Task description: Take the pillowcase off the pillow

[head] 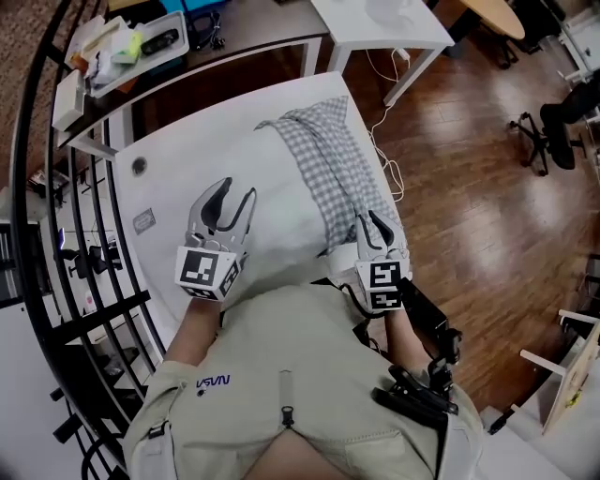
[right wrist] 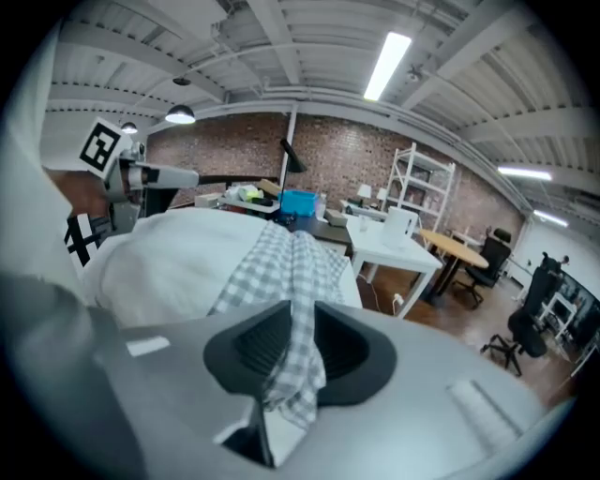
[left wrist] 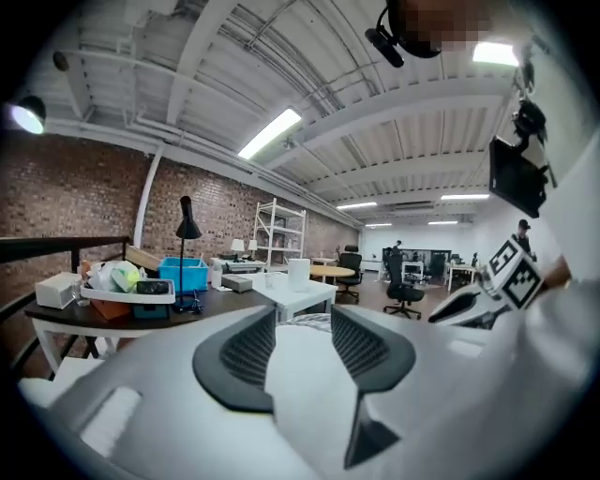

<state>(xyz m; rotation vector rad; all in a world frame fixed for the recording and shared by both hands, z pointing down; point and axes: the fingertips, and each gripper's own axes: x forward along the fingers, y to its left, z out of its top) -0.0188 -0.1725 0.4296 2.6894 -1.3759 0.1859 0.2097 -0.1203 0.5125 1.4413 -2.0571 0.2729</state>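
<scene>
A white pillow [head: 272, 220] lies on a white bed [head: 155, 197]. The grey checked pillowcase [head: 328, 159] stretches in a bunched strip along the pillow's right side. My left gripper [head: 238, 190] hovers over the pillow's near left part with its jaws apart and only white pillow [left wrist: 302, 361] showing between them. My right gripper [head: 368, 217] is at the near end of the pillowcase. In the right gripper view the checked cloth [right wrist: 298, 281] runs through the gap of that gripper [right wrist: 302, 319], and the pads stand slightly apart around it.
A black curved railing [head: 37, 187] runs down the left. Behind the bed stand a dark desk [head: 234, 37] with a cluttered tray [head: 131, 47] and a white table [head: 375, 23]. Wooden floor [head: 469, 187], a cable [head: 389, 173] and an office chair [head: 553, 131] lie to the right.
</scene>
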